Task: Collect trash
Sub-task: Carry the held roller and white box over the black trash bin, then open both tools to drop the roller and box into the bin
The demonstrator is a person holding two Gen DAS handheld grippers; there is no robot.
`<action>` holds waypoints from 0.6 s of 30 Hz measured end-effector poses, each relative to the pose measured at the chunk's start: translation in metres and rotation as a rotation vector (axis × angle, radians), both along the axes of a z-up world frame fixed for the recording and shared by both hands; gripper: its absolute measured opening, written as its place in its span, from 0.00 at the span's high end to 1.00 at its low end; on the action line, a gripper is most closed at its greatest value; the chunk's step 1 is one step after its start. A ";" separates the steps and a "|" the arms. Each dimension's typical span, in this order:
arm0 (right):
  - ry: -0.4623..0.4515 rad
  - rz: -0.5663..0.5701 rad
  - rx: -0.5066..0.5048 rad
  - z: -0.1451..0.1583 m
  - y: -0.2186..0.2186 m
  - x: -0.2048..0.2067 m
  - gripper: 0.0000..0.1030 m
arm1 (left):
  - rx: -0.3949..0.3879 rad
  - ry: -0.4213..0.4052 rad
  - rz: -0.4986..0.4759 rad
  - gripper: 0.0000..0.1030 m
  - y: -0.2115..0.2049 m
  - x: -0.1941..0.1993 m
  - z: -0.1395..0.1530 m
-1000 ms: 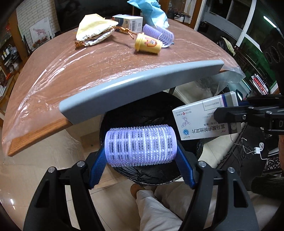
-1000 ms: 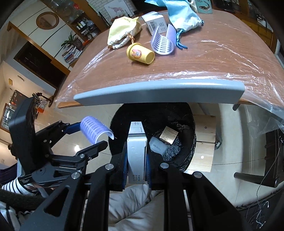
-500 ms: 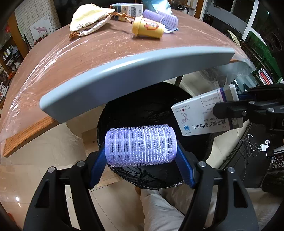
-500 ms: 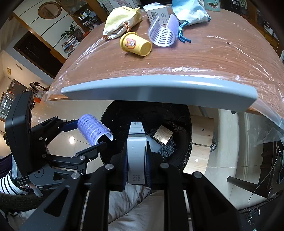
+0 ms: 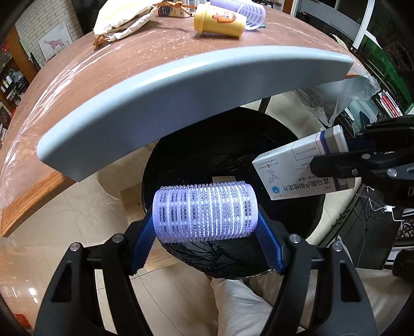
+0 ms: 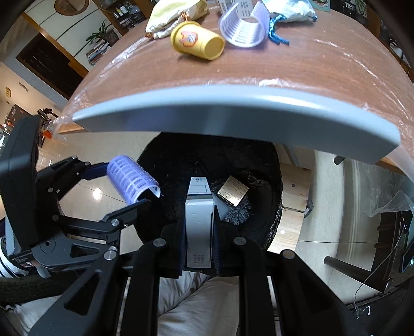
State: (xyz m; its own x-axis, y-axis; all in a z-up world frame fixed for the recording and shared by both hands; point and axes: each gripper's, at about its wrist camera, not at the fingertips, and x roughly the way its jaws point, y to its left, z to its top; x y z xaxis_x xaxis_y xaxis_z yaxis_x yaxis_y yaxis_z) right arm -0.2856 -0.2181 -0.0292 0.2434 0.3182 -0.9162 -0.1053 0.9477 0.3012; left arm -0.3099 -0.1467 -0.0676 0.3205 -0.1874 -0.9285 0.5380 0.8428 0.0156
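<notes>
My left gripper (image 5: 205, 227) is shut on a purple hair roller (image 5: 204, 212), held sideways over the near rim of a black-lined trash bin (image 5: 191, 160). My right gripper (image 6: 199, 227) is shut on a white medicine box (image 6: 198, 219) and holds it over the same bin (image 6: 261, 165). The box also shows at the right of the left wrist view (image 5: 300, 168), and the roller at the left of the right wrist view (image 6: 129, 178). A gold card (image 6: 233, 193) and a pale scrap lie inside the bin.
The bin stands under the grey edge (image 5: 181, 85) of a plastic-covered wooden table (image 6: 284, 59). On the table lie a yellow cup (image 6: 198, 41), a split purple roller (image 6: 243, 28), a cream pouch (image 5: 121, 18), a small box and a blue bag. A wooden stool (image 6: 292, 201) stands to the right of the bin.
Both grippers have moved forward and lower with their loads, so the bin and table edge look closer. Both stay shut on their loads.
</notes>
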 end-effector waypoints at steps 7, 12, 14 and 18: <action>0.027 0.001 -0.018 -0.015 0.001 0.000 0.83 | 0.023 0.016 -0.009 0.30 -0.006 0.001 -0.013; 0.037 -0.004 -0.026 -0.022 0.002 0.002 0.83 | 0.037 0.023 -0.018 0.30 -0.011 0.002 -0.019; 0.035 -0.002 -0.030 -0.024 0.003 0.003 0.83 | 0.042 0.026 -0.021 0.30 -0.013 0.002 -0.022; 0.034 0.005 -0.043 -0.027 0.008 0.003 0.83 | 0.050 0.030 -0.022 0.30 -0.014 0.004 -0.026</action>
State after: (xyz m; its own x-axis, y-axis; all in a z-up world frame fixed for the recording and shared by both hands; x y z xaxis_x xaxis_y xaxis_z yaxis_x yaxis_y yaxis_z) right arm -0.2828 -0.2104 -0.0566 0.2102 0.2794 -0.9369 -0.1006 0.9594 0.2635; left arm -0.3059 -0.1605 -0.0933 0.2892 -0.1469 -0.9459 0.5569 0.8295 0.0414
